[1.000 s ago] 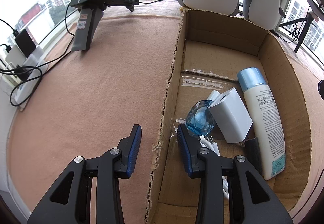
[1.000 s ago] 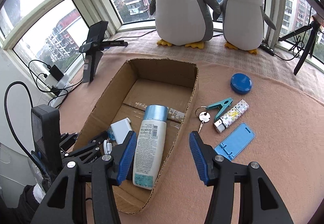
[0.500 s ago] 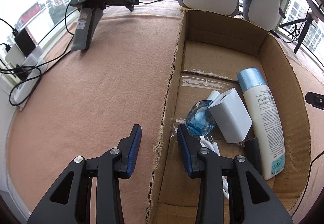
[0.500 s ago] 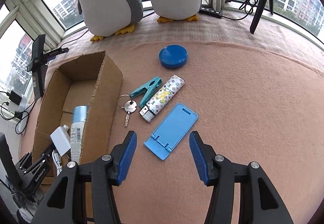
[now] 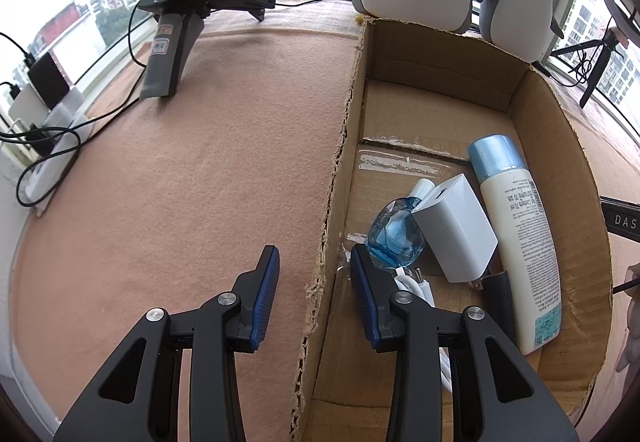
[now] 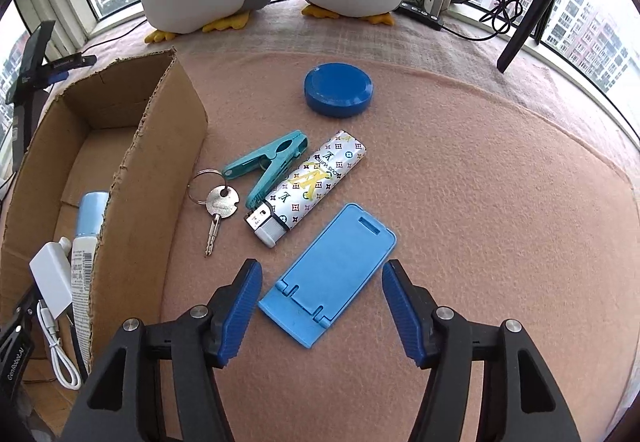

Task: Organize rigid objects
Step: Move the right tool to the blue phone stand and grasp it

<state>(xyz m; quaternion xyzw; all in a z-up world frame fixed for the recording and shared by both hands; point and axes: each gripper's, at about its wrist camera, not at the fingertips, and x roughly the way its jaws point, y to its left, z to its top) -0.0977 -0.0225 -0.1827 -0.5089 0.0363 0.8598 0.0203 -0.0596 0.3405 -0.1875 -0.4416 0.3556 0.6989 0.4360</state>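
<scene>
Blue stand: the flat blue phone stand [image 6: 330, 274] lies on the pink felt cloth [image 6: 480, 202], just right of the cardboard box [image 6: 152, 178]; I judge it my next pick.
Right gripper: my right gripper [image 6: 322, 302] hangs over the stand's near end, jaws wide and empty, one pad on each side of its hinged foot.
Left gripper: my left gripper [image 5: 314, 296] is parted to a middling width and holds nothing; its fingers straddle the torn left wall of the box, one outside, one inside.
Already boxed: a lotion bottle [image 5: 516, 242], a white charger [image 5: 456, 228] and a clear blue bottle [image 5: 396, 236] lie together on the box floor.
Left out on the cloth: a patterned lighter [image 6: 308, 186], a teal clip [image 6: 268, 164], a key on a ring [image 6: 218, 206] and a round blue tin [image 6: 338, 89].
Grip advice: the stand is thin and lies flat, so I would bring the pads right down to the felt and pinch across its long edges, square to them, or it may skate away.
Neighbours: the lighter's metal end sits near the stand's left edge; I would keep my left pad clear of it.
Drop spot: the far half of the box floor is bare, and that looks the easiest landing.
Steadying: I would pinch the wall with the left gripper, so the box does not shift.
</scene>
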